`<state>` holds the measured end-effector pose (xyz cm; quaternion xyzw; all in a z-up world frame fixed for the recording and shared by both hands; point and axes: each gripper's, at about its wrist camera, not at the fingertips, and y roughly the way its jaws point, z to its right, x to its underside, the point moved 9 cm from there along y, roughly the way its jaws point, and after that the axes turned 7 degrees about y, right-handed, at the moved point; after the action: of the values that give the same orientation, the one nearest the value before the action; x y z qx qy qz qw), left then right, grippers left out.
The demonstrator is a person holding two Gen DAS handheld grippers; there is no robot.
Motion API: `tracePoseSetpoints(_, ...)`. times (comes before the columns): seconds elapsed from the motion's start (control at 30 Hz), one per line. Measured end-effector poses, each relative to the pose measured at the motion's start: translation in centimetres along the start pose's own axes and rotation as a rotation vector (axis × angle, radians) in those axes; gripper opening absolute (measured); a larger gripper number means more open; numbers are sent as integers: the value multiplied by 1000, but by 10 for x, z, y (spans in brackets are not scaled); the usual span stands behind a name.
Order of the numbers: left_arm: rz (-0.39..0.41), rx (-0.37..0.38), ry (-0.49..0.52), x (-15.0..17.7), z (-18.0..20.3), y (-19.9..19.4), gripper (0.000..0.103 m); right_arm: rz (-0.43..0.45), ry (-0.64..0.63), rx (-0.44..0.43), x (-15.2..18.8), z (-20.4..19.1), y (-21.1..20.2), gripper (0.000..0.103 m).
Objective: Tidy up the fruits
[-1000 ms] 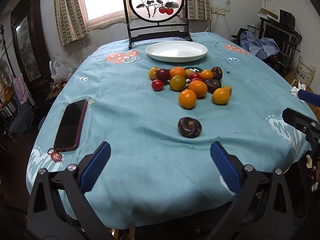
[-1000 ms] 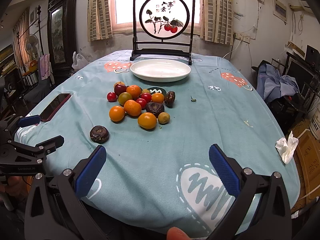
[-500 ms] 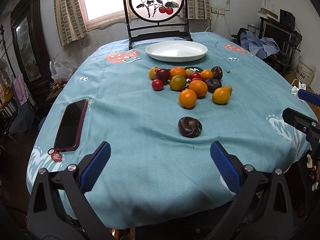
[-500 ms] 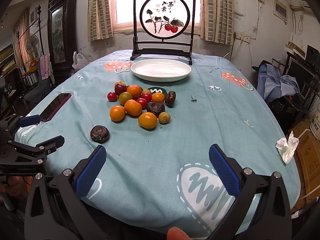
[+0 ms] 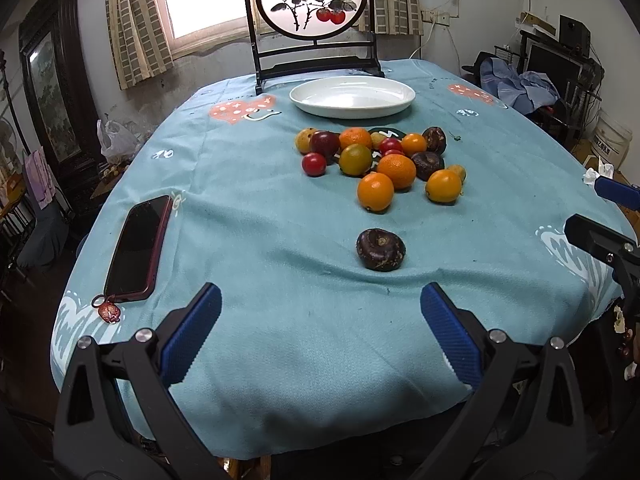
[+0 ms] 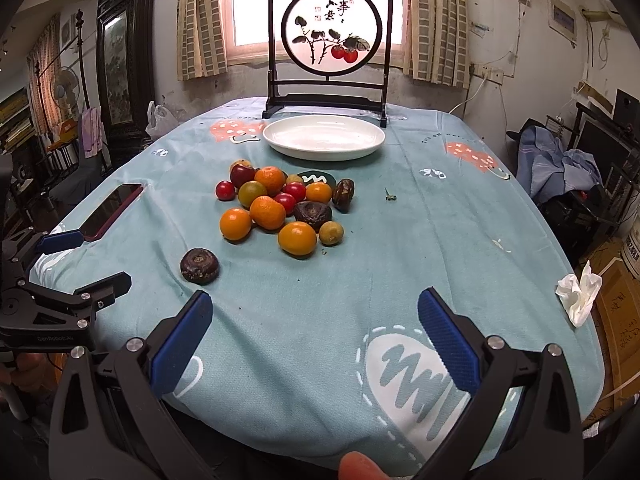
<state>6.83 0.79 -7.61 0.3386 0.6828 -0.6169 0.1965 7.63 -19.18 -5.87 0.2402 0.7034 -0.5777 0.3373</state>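
Note:
A pile of fruit (image 5: 384, 160) lies mid-table on the teal cloth: oranges, red tomatoes, dark brown water chestnuts; it also shows in the right wrist view (image 6: 280, 208). One dark chestnut (image 5: 380, 249) lies apart, nearer me, also in the right wrist view (image 6: 199, 265). An empty white plate (image 5: 352, 97) (image 6: 324, 137) stands behind the pile. My left gripper (image 5: 320, 316) is open and empty above the near table edge, short of the lone chestnut. My right gripper (image 6: 314, 320) is open and empty over the near right part of the cloth.
A phone with a red charm (image 5: 139, 245) lies at the left edge. A framed round painting on a dark stand (image 6: 328, 40) rises behind the plate. A crumpled tissue (image 6: 578, 294) sits at the right edge. The left gripper also shows in the right wrist view (image 6: 72, 264).

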Motion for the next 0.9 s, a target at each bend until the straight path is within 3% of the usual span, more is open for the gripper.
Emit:
tracePoseSetpoints(0.33,-48,31,-9,10,-6,24,101,-32,-21,-28,-1,3,27,102)
tracePoseSetpoints(0.57,-27,103,13,8,-8,40,100,-162,-42,-69,-6,6,88,66)
tracePoseSetpoints(0.63,-27,137,7,7,-8,44,96,-195,-43,-100,-8,3,101,59)
tracePoseSetpoints(0.7,-29,190,5,3,-4,49,85,-221,-53,-147,-10,-5,111,53)
tracePoseSetpoints(0.8,-44,253,18,-2,5,59,70,-246,-63,-166,-12,-13,122,53)
tracePoseSetpoints(0.9,-42,290,46,-9,17,66,69,-264,-43,-169,-14,-13,132,53)
